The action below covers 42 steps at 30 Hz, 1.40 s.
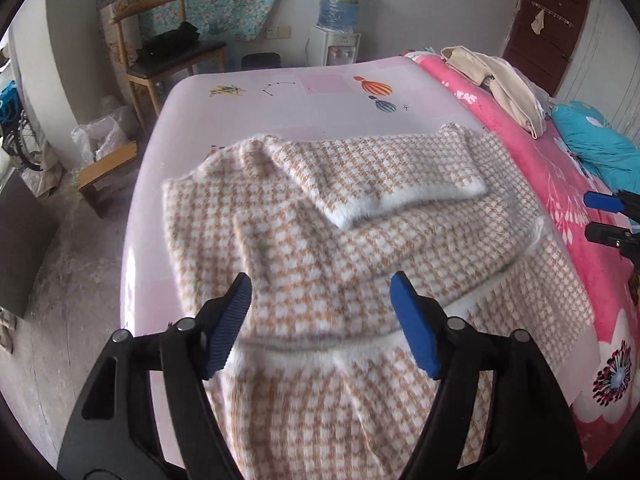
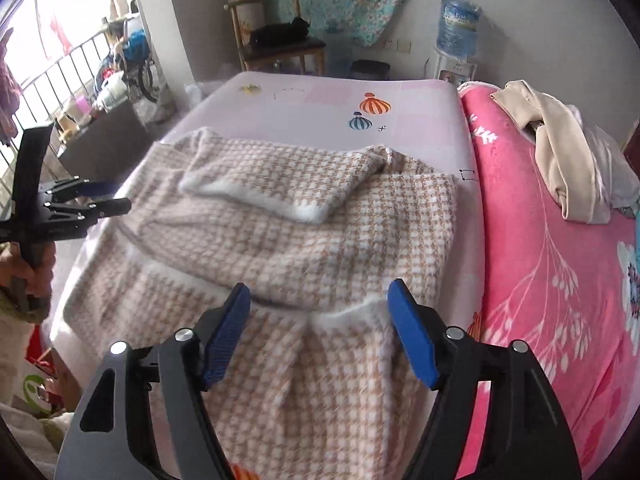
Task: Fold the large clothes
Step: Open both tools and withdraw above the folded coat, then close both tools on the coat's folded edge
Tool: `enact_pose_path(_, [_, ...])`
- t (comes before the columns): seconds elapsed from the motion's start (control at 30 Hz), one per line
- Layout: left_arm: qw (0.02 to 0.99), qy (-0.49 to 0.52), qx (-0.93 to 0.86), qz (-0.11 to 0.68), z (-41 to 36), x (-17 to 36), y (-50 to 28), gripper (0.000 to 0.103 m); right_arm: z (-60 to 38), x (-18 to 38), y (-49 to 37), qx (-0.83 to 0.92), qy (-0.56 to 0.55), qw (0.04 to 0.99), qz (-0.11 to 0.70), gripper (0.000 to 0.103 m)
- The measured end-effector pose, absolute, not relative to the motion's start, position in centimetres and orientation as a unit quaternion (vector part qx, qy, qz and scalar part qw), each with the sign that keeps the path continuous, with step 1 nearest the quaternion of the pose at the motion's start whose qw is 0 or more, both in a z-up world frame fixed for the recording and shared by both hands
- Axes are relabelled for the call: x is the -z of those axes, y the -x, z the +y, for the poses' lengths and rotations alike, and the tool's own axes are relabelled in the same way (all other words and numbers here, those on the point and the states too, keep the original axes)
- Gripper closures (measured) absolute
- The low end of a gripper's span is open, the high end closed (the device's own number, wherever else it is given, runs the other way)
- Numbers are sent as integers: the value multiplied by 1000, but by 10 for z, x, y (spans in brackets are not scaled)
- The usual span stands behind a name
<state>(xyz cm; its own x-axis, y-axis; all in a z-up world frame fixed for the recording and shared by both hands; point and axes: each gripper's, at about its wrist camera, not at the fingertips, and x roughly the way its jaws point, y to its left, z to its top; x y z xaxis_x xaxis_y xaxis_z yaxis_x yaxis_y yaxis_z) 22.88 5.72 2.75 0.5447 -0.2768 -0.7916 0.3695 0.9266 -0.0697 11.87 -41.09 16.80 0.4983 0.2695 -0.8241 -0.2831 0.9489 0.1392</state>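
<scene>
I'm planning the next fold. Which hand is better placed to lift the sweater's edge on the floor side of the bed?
Left, probably. Its open tongs hover beside that edge of the sweater; the right tongs sit over the pink blanket.

Soft daylight from the blown-out window [image 2: 60, 32] on my left; fisheye edges bend darkly, my view slightly motion-blurred.

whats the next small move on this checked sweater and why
Probably lower both open grippers, left and right, to the near hem of the checked sweater: one sleeve already lies folded across, while the lower half hangs unfolded off the bed.
</scene>
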Motion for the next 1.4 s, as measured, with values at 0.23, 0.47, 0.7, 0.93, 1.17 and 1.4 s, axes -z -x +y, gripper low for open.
enact_pose_path(0.23, [869, -55, 136, 472, 35, 11, -158, 16, -384, -112, -70, -144, -22, 849, 508, 25])
enact_pose_path(0.47, [874, -57, 83, 476, 22, 48, -144, 11, -378, -69, -61, -77, -10, 842, 534, 25])
enact_pose_path(0.7, [873, -42, 82, 479, 30, 50, -145, 8, -376, -70, -58, -70, -9, 845, 530, 24])
enact_pose_path(0.93, [872, -37, 87, 480, 31, 50, -144, 8, -369, -76, -64, -79, -14, 851, 519, 24])
enact_pose_path(1.17, [872, -36, 87, 480, 32, 51, -145, 8, -371, -65, -70, -80, -32, 842, 533, 16])
enact_pose_path(1.4, [875, -36, 89, 475, 34, 51, -144, 8, -370, -63, -69, -78, -28, 843, 531, 14])
